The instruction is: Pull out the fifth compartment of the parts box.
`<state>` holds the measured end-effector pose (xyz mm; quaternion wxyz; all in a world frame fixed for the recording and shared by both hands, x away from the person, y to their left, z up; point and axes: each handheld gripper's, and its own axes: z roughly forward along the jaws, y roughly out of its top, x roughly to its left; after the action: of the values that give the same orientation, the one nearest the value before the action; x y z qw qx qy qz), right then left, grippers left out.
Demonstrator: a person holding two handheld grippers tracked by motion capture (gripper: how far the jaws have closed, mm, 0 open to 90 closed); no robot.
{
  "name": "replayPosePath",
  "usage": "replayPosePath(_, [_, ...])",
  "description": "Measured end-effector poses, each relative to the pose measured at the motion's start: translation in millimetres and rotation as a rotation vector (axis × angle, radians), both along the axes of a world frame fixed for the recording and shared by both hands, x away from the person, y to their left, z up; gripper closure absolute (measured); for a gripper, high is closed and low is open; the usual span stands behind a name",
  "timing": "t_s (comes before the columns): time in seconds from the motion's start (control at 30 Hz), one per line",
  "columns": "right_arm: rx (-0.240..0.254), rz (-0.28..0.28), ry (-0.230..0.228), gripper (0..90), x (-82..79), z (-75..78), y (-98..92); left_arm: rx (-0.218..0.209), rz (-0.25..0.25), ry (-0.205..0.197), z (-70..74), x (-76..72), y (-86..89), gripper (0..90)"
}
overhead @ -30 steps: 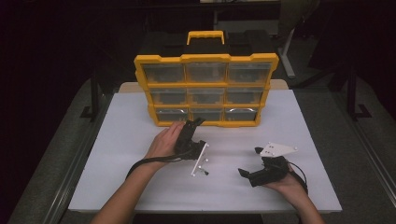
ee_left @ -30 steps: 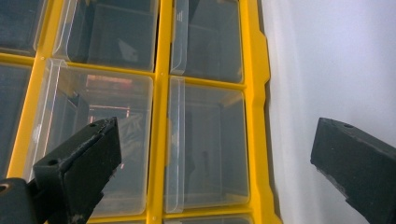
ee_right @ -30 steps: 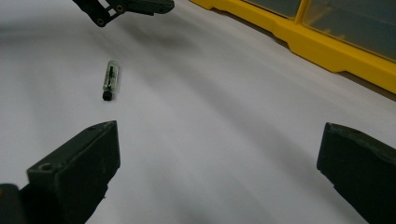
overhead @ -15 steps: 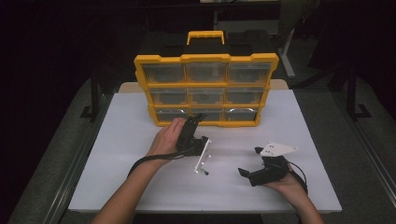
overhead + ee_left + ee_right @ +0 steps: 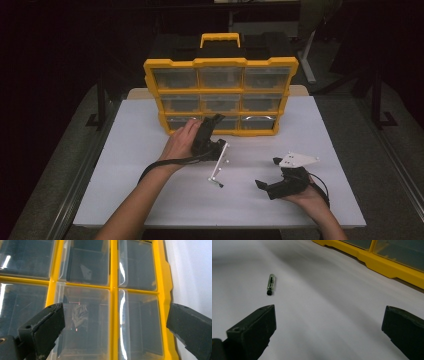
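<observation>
A: Left gripper (image 5: 216,120) status?

B: Up against the yellow drawer organizer (image 5: 220,95), which stands at the far edge of the table (image 5: 140,150), roughly centred. Tips are at the bottom drawer row, left of middle. Jaws spread wide, nothing between them.

A: What does the left gripper view give?

B: Clear drawer fronts close up, yellow frame between them. One jaw in front of a drawer (image 5: 82,322) holding a small crumpled silvery item (image 5: 79,313), the other out past the organizer's yellow side rail. Can't tell if either jaw touches the plastic.

A: Right gripper (image 5: 268,174)?

B: Near the table's near edge, right of centre, well apart from the organizer. Held in the hand (image 5: 310,200), low over the surface. Jaws also released, nothing held.

A: Anything loose on the table?

B: The right gripper view has a small clear vial (image 5: 271,284) with a dark cap lying flat on the white top, ahead of the jaws and toward the left one, not touching. Organizer's yellow base runs across the upper right of that view. The high view is too coarse to place the vial.

A: Organizer drawers?

B: Three rows of three, all appear pushed in. Black-and-yellow carry handle (image 5: 220,40) on top.
</observation>
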<state>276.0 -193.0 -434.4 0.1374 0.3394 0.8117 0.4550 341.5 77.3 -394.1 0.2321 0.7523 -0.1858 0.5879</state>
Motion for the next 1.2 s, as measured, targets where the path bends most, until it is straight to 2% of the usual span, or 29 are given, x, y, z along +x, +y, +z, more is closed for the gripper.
replayPosePath(1.2, [-0.005, 0.005, -0.007, 0.0, -0.2, 0.0, -0.1, -0.015, 0.027, -0.056, 20.9, 22.6, 2.3, 2.1])
